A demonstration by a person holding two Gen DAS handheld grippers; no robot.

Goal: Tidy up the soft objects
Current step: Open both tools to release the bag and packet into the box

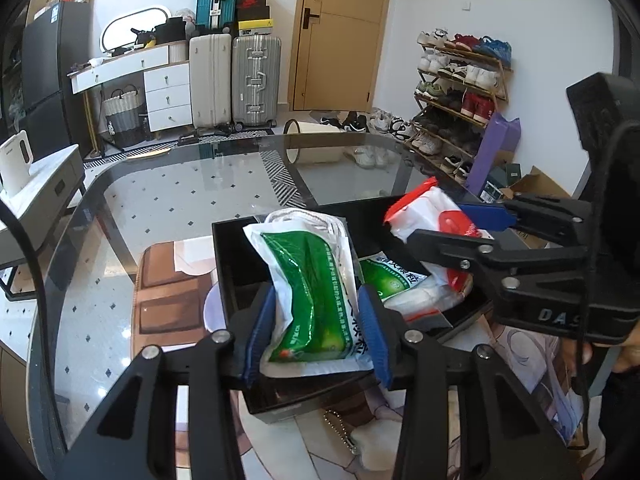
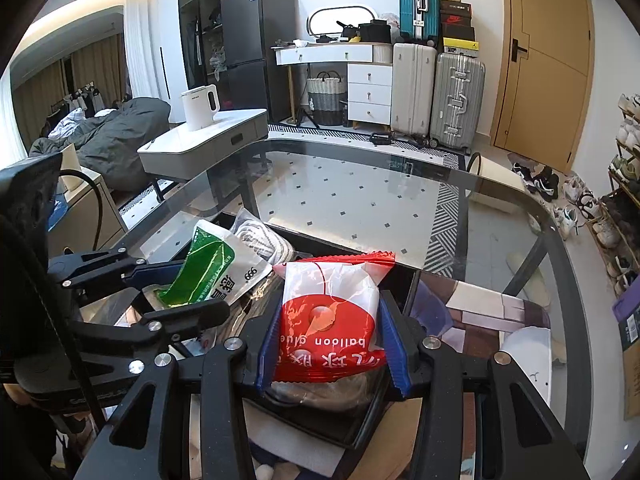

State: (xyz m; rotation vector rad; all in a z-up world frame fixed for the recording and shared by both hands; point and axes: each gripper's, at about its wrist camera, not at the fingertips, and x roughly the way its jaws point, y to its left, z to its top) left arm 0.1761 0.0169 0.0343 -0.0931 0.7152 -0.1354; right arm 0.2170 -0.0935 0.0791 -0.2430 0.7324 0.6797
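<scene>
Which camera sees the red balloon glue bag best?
The right wrist view: the red balloon glue bag fills the right gripper, label readable. The left wrist view shows only its side.

Two black two-finger tools with blue pads: left tool (image 1: 316, 320), right tool (image 2: 332, 340). Two green-and-white soft plastic sachets: one (image 1: 316, 300) between the left pads, a second (image 1: 384, 276) lying in the tray. One red-and-white "balloon glue" plastic packet (image 2: 330, 320). One coil of white rope (image 2: 260, 240). One shallow black rectangular tray (image 1: 232, 256). One dark-rimmed glass table (image 2: 360, 192). Three upright hard-shell suitcases: teal (image 2: 418, 4), cream (image 2: 414, 88), silver (image 2: 456, 100). One white electric kettle (image 2: 200, 106). One woven basket with handles (image 2: 326, 100). One tan wooden door (image 2: 548, 60). One tiered wooden shoe rack (image 1: 460, 96); shoes on it too many and too small to count.
</scene>
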